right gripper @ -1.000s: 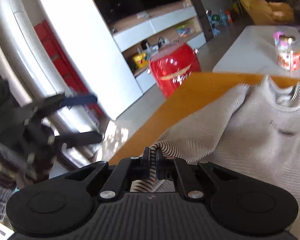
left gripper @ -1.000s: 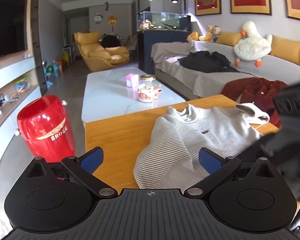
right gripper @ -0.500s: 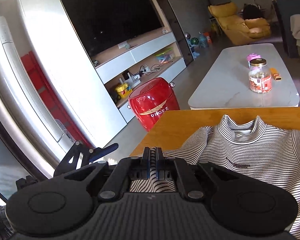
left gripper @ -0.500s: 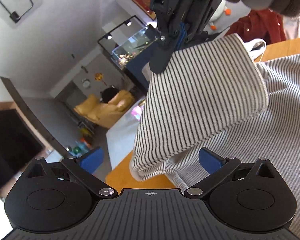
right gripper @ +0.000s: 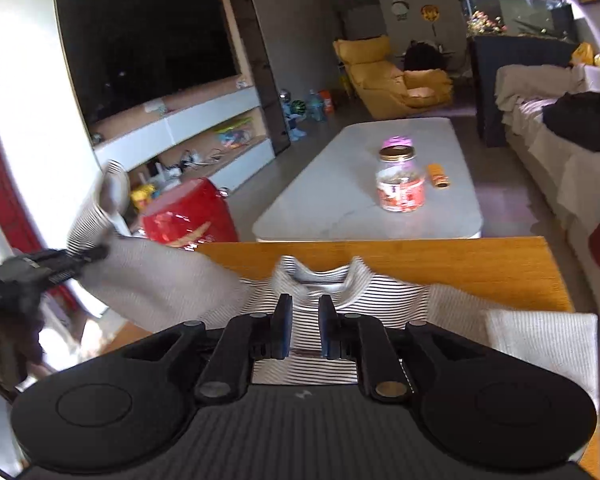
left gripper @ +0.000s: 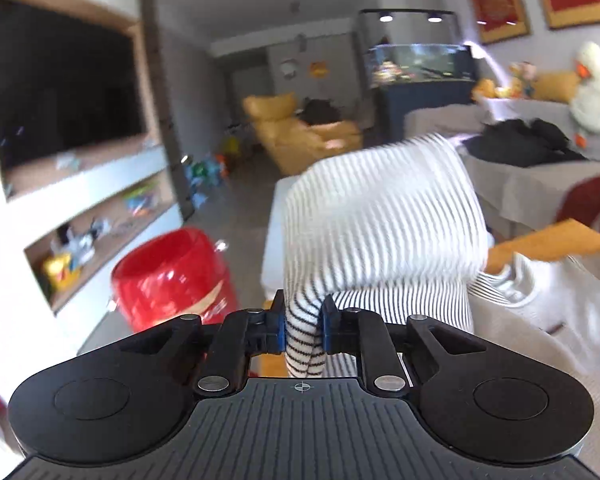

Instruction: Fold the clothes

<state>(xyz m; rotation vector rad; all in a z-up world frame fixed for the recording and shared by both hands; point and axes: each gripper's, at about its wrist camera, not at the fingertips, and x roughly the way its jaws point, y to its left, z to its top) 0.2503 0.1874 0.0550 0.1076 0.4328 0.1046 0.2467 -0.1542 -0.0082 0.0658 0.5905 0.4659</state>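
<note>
A black-and-white striped sweater (right gripper: pixel 320 292) lies collar-away on the wooden table (right gripper: pixel 480 268). Its right sleeve (right gripper: pixel 540 332) is folded inward, pale side up. My left gripper (left gripper: pixel 303 320) is shut on the other sleeve (left gripper: pixel 380 216) and holds it up off the table, so the cloth arches in front of the camera. In the right wrist view that left gripper (right gripper: pixel 96 254) shows at the far left, with the sleeve stretched from it to the sweater. My right gripper (right gripper: pixel 303 324) hovers over the sweater's chest, slightly open, with nothing between its fingers.
A red bin (right gripper: pixel 188 216) stands on the floor by the table's far left corner. Beyond the table is a white coffee table (right gripper: pixel 340 200) with a jar (right gripper: pixel 400 184). A grey sofa (right gripper: pixel 560 168) with dark clothes runs along the right.
The sleeve has passed from my right gripper to my left. The left gripper, open before, has shut on the sleeve. The right gripper has let go and now sits over the sweater's chest.
</note>
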